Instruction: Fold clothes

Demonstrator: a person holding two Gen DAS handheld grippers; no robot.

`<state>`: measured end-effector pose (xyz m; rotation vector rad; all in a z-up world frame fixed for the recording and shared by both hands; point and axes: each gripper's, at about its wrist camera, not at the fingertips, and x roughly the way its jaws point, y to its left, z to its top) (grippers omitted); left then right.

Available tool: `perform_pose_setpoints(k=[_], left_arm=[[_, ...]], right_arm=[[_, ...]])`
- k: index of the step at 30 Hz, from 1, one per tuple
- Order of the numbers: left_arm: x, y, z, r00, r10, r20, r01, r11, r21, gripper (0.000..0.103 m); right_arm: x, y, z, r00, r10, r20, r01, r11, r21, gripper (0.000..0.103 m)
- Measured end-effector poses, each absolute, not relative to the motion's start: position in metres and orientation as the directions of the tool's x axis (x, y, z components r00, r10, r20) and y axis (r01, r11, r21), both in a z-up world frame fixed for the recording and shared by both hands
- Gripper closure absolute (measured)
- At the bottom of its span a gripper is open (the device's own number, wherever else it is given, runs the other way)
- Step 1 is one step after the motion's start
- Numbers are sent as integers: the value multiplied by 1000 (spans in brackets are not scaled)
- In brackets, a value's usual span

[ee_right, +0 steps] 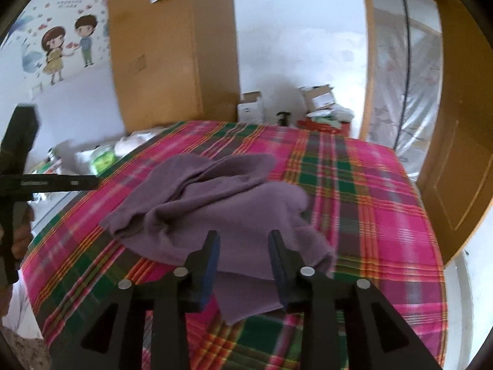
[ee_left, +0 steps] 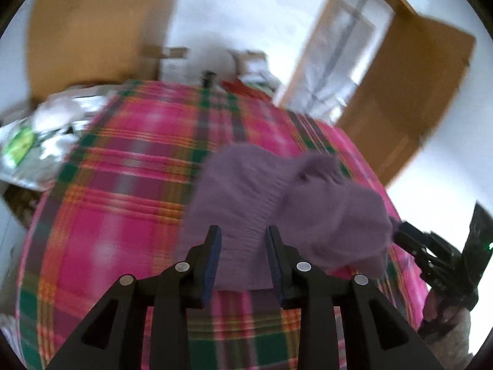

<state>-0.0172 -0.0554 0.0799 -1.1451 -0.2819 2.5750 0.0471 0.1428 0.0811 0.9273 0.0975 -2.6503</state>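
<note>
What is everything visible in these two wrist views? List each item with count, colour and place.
garment: one, purple, crumpled on the bed's near half.
bedspread: one, pink, green and orange plaid, covering the bed.
wardrobe: one, tan wood, against the far wall.
door: one, tan wood, open, right of the bed.
wall sticker: two cartoon children, upper left wall.
boxes: several, white and brown, floor beyond the bed.
bags: a pile, clear and white plastic, left of the bed.
left hand-held gripper: black, blue pads, open over the garment.
right hand-held gripper: black, blue pads, open over the garment.
</note>
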Motion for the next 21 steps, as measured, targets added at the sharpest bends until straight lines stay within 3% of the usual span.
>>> perform_pose_setpoints(k=[2,6,12,21], left_arm=[[-26,-31,78,-608,371,-702,-256,-928,-269,72],[-43,15,74,-555,394,-733,-364,-907,-212,72],[-58,46,56,-500,328,-801,-387,-913,-133,72],[-34,57,65,-504,327,-799,-446,-891,-84,72]], right_arm=[[46,132,76,-718,-274,-640,349,-937,8,60],[49,107,68,-695,-275,-664,432,-898,-81,60],[41,99,55,-676,-250,-693,452,-884,-123,60],[39,100,47,-676,-234,-699,465,-871,-157,60]])
